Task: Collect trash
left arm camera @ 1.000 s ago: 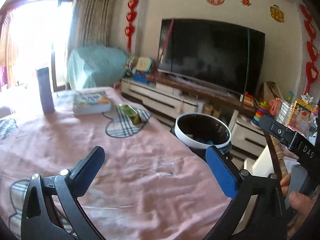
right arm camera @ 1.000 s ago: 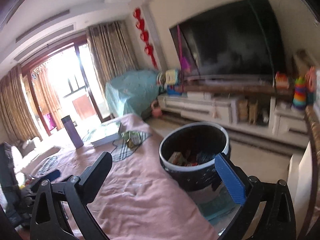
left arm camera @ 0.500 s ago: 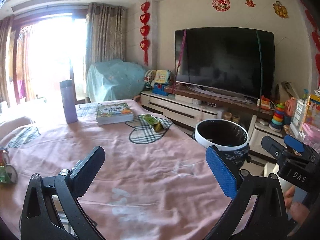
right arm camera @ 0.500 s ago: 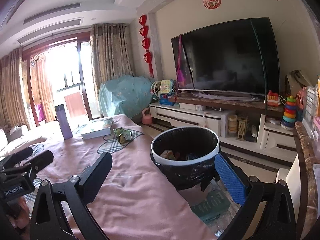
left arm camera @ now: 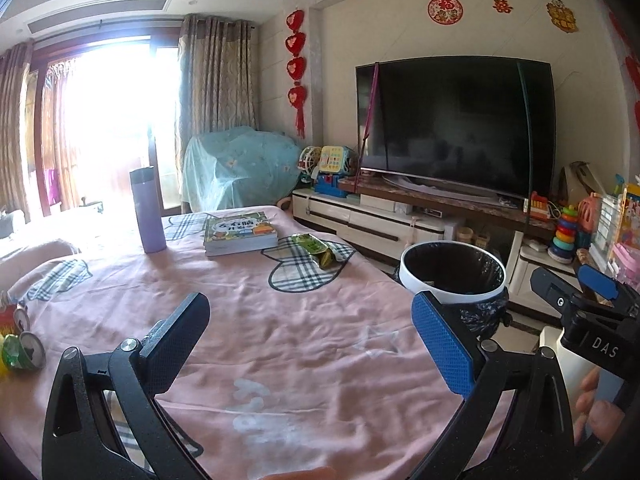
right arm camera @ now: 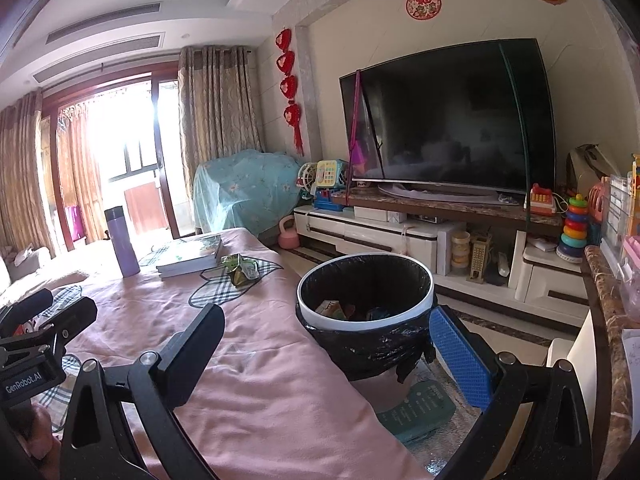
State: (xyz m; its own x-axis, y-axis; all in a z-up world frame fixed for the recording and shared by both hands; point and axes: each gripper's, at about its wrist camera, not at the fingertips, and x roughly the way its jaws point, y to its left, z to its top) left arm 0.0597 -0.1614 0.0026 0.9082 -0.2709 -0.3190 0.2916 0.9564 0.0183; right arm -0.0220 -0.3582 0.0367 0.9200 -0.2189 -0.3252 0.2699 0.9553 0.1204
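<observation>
Taking the stack of books [left arm camera: 240, 233] on the pink tablecloth [left arm camera: 280, 344] as the landmark, the scan runs from the far left. Well to the left of the books, at the cloth's near-left edge, lie crushed drink cans [left arm camera: 22, 354]; one shows its silver end and green side. They look light, stiff and already dented, and their round walls could slip, so a pinch across the flattened body seems the safest hold. Just left of the books stands a purple flask [left arm camera: 147, 210], upright; it does not look like trash.

Just right of the books, on the plaid heart patch of the cloth, sits a crumpled green snack wrapper [left arm camera: 316, 249]. It is probably very light, soft and crinkly, so it will give under the pads and may slide on the cloth; closing on a raised fold near its middle should work better than on a flat edge.

Further right of the books, off the table's edge, stands the trash bin [right arm camera: 364, 308] with a black liner and some colourful scraps already in it.

The left gripper [left arm camera: 312, 344] hangs over the near part of the cloth, jaws spread wide with nothing between them. The right gripper [right arm camera: 328, 356] is likewise spread and empty, with the bin between its fingers in its own view.
</observation>
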